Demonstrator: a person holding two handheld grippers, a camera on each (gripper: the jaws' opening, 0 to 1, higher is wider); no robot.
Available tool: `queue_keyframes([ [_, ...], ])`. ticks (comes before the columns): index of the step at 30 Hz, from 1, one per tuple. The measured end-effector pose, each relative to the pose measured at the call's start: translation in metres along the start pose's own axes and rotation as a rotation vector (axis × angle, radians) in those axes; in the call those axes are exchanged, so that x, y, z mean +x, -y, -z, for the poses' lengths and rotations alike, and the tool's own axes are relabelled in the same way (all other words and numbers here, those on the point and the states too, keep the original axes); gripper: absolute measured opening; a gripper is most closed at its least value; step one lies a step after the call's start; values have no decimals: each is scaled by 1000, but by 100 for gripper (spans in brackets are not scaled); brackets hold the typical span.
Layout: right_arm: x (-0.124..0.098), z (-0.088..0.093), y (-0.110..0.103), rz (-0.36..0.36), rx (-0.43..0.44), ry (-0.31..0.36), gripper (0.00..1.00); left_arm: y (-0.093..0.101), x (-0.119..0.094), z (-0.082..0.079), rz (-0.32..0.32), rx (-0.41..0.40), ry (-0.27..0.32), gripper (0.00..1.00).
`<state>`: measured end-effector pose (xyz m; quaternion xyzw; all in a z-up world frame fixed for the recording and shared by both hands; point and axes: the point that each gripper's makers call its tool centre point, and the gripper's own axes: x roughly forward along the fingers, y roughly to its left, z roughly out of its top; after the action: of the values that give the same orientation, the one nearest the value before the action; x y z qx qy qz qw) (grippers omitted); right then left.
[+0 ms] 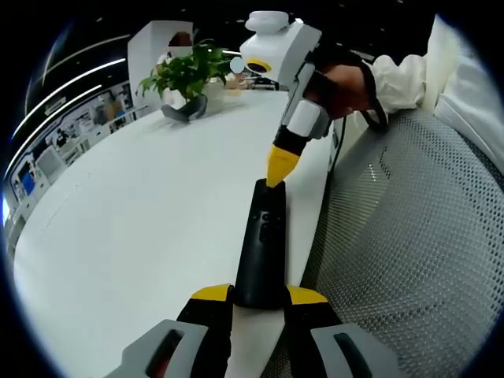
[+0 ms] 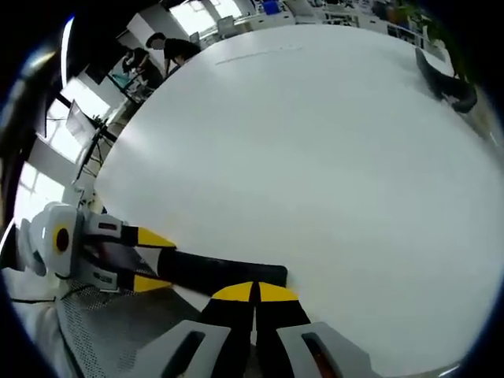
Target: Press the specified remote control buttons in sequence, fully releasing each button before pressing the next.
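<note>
Plant (image 1: 187, 72) far beyond remote (image 1: 262, 244), unobstructed.

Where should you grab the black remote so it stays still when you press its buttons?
Probably by its near end, squeezing its two long narrow sides. The remote is a slim bar lying flat on the white table, near its edge. The left gripper already holds it that way, leaving the buttoned top free for the right gripper, whose shut fingers point down at it.

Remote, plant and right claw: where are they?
remote (image 1: 264, 252), left gripper view, middle of its black body.
plant (image 1: 189, 71), left gripper view, green leaves.
right claw (image 1: 277, 177), left gripper view, yellow tips touching the remote.
</note>
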<state>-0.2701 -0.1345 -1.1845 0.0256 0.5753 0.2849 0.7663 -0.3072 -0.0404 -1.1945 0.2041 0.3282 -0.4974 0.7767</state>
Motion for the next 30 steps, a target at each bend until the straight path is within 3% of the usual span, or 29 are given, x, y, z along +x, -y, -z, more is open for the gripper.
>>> queue_keyframes([
  [6,-2,-5,-9,-45,-3,30,0,3,1,-1,14,13,0,24],
  [24,4,3,-9,-16,-63,-7,0,4,3,-3,15,14,4,24],
  [30,4,2,-7,-29,-28,-4,0,4,3,-3,15,14,6,24],
])
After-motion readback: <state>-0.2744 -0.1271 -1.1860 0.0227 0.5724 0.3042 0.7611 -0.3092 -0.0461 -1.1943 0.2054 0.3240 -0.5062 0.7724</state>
